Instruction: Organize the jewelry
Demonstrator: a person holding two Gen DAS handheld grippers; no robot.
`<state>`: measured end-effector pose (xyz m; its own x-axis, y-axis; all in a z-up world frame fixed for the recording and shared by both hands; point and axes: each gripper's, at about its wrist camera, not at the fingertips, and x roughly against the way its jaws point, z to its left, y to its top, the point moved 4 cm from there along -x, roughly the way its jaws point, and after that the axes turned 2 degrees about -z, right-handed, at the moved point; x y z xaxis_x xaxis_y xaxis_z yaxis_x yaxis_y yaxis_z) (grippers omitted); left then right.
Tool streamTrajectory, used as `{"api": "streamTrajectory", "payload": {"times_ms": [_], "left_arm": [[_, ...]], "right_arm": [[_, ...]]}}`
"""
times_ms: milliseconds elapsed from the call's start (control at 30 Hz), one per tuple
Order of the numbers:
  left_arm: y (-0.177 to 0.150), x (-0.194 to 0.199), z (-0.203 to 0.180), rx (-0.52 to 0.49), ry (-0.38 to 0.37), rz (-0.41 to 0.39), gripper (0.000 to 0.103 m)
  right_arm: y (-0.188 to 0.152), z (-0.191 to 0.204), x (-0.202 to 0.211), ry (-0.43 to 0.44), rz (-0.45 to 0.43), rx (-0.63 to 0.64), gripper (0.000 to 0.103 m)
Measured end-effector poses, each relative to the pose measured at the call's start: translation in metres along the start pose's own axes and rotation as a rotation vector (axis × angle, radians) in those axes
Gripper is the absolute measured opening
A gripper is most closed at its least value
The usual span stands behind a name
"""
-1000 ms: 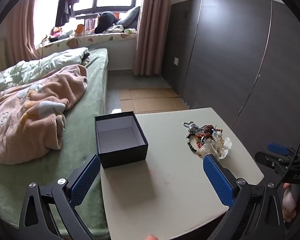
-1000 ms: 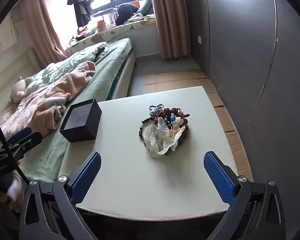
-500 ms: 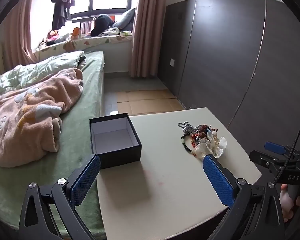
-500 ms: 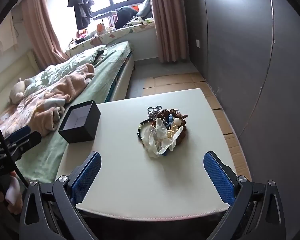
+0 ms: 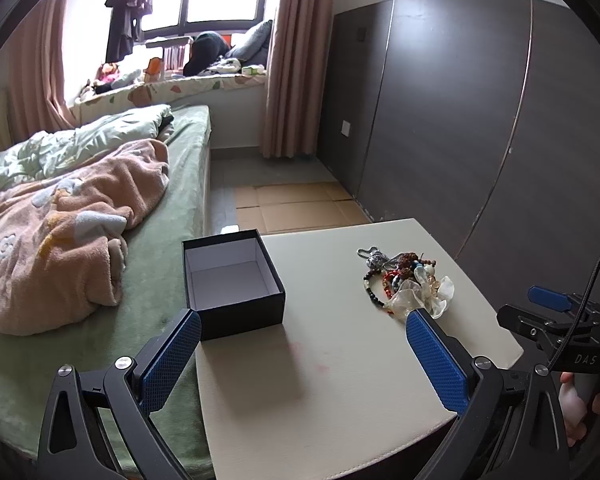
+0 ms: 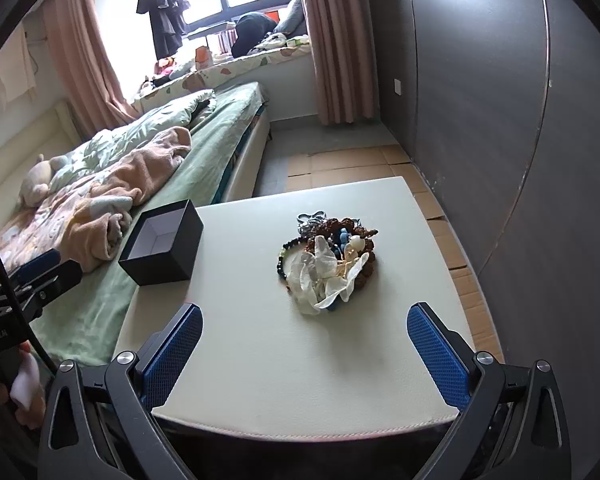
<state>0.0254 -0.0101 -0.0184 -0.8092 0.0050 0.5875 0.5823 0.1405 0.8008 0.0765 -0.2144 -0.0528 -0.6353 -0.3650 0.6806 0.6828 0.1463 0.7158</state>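
A tangled pile of jewelry (image 6: 327, 258) lies on the cream table (image 6: 260, 340): bead bracelets, a silver chain and a translucent white scrunchie on top. The left wrist view has the same jewelry pile (image 5: 406, 282) toward the table's right side. A black open box (image 5: 230, 282) with a white, empty inside stands at the table's left edge, also seen as the black box (image 6: 162, 242). My left gripper (image 5: 303, 354) is open above the table's near part, nothing between its blue pads. My right gripper (image 6: 305, 346) is open too, short of the pile.
A bed (image 5: 100, 240) with a pink blanket (image 5: 60, 232) runs along the table's left side. Dark wardrobe panels (image 5: 480, 128) stand to the right. Cardboard sheets (image 6: 360, 164) cover the floor beyond the table. The other gripper (image 5: 556, 320) shows at the right edge, hand-held.
Both cameras have shifted slightly; the box and the jewelry pile sit a little lower and nearer in the views. Nothing on the table has moved, and both grippers stay open.
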Motion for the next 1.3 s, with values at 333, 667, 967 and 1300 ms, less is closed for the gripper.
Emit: {"api": "streamTrajectory", "payload": {"times_ms": [333, 667, 967, 1300], "left_arm": [[-0.0026, -0.0023, -0.0055, -0.009, 0.001, -0.006, 0.102], [-0.0024, -0.0016, -0.0028, -0.001, 0.013, -0.02, 0.102], [0.0, -0.0024, 0.0043, 0.006, 0.026, -0.028, 0.102], [0.0005, -0.0011, 0.0032, 0.002, 0.022, -0.034, 0.102]], "right_arm": [[-0.0007, 0.0059, 0.0051, -0.006, -0.017, 0.031, 0.103], [-0.0006, 0.0057, 0.0075, -0.001, -0.032, 0.031, 0.103], [-0.0004, 0.0065, 0.0062, 0.005, -0.032, 0.023, 0.103], [0.0006, 0.0094, 0.0052, 0.008, -0.031, 0.031, 0.103]]}}
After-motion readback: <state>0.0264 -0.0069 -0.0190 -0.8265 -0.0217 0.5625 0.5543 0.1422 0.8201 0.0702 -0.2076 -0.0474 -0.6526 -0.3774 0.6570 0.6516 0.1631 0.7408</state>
